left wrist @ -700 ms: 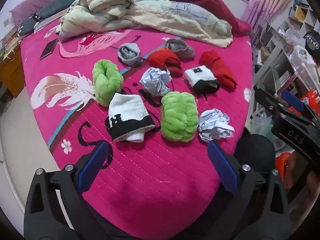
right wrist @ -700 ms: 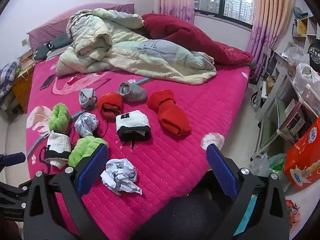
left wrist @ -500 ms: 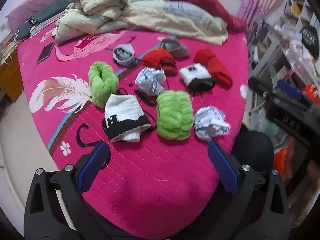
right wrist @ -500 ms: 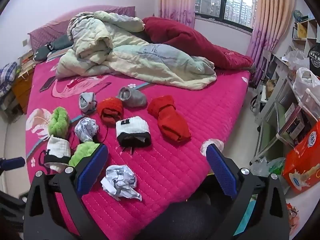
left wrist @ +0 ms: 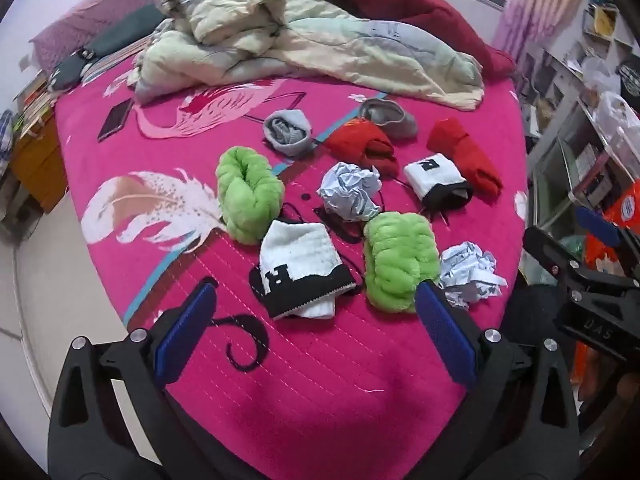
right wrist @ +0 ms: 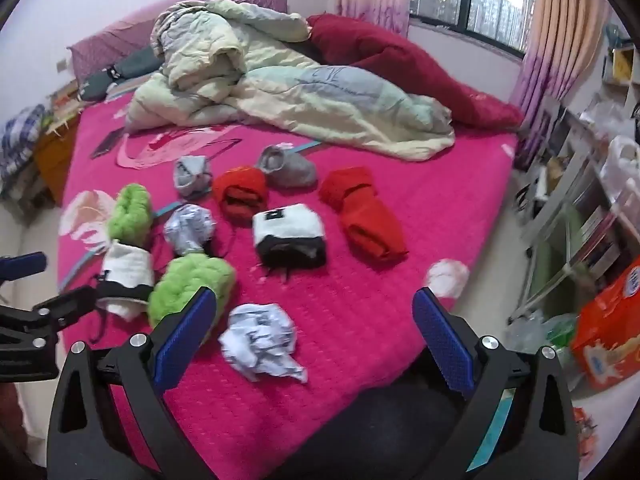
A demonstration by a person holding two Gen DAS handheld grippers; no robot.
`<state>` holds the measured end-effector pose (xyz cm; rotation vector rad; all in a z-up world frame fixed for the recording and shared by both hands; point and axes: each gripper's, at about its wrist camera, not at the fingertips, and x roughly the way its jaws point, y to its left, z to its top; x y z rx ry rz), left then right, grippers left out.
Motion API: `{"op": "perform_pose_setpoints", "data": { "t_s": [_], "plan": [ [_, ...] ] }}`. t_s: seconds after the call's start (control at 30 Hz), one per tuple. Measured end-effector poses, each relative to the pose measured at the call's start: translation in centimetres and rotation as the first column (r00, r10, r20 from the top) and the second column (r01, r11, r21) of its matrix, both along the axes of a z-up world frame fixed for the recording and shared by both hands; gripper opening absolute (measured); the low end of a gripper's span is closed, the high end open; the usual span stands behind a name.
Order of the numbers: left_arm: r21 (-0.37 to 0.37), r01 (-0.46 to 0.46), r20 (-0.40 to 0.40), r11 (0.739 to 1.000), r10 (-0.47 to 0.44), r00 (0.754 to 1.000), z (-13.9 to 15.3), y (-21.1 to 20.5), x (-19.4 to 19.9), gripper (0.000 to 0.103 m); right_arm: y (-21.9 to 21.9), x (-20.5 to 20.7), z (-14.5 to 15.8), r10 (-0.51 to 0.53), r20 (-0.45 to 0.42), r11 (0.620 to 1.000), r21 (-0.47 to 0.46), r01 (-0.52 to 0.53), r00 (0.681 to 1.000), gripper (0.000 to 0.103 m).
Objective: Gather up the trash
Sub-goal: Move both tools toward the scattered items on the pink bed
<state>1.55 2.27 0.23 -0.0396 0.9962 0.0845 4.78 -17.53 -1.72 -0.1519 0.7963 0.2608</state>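
Observation:
Two crumpled paper balls lie on the pink bedspread (left wrist: 304, 380) among rolled socks. The near paper ball (left wrist: 470, 270) (right wrist: 262, 340) rests by the bed's front edge, beside a green fluffy sock (left wrist: 398, 264). The far paper ball (left wrist: 350, 192) (right wrist: 188, 229) sits in the middle of the sock cluster. My left gripper (left wrist: 316, 328) hangs open above the bedspread, short of a white-and-black sock (left wrist: 300, 268). My right gripper (right wrist: 314, 334) is open too, with the near paper ball low between its blue pads (right wrist: 442, 344), untouched. It also shows at the right edge of the left wrist view (left wrist: 580, 276).
Red socks (right wrist: 362, 216), grey socks (right wrist: 286, 168) and a second white-and-black sock (right wrist: 288, 232) lie further back. A heaped quilt (right wrist: 280, 92) covers the far bed. A phone (left wrist: 116, 118) lies at left. Shelves (right wrist: 592, 208) and an orange box (right wrist: 608, 324) stand right of the bed.
Both views have drawn closer to the bed. The near paper ball now sits lower between the right gripper's pads. Both grippers stay open.

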Motion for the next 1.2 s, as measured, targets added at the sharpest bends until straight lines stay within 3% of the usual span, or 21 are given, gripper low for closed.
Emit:
{"op": "perform_pose_setpoints", "data": {
  "t_s": [0.17,0.33,0.47,0.77,1.2],
  "plan": [
    [0.012,0.005,-0.048,1.0,-0.005,0.999,-0.8,0.8,0.5,0.098,1.1,-1.0,0.0,0.006,0.003,1.0,-0.024,-0.006,1.0,0.094],
    [0.04,0.017,-0.083,0.999,-0.014,0.996,-1.5,1.1,0.5,0.098,1.2,-1.4,0.0,0.006,-0.018,1.0,0.016,-0.006,1.0,0.094],
    [0.054,0.039,-0.098,0.998,-0.034,0.995,-1.8,1.2,0.4,0.098,1.6,-1.7,-0.1,0.01,-0.009,1.0,-0.019,-0.01,1.0,0.094],
    [0.117,0.093,-0.077,0.989,-0.084,0.993,-1.5,0.5,0.1,0.098,1.9,-1.6,-0.4,0.052,-0.039,0.999,0.008,-0.052,0.998,0.094],
    [0.13,0.172,-0.061,0.976,-0.165,0.984,-1.4,-0.4,0.2,0.098,1.9,-1.0,-0.8,0.077,-0.05,0.997,-0.017,-0.078,0.996,0.094]
  ]
}}
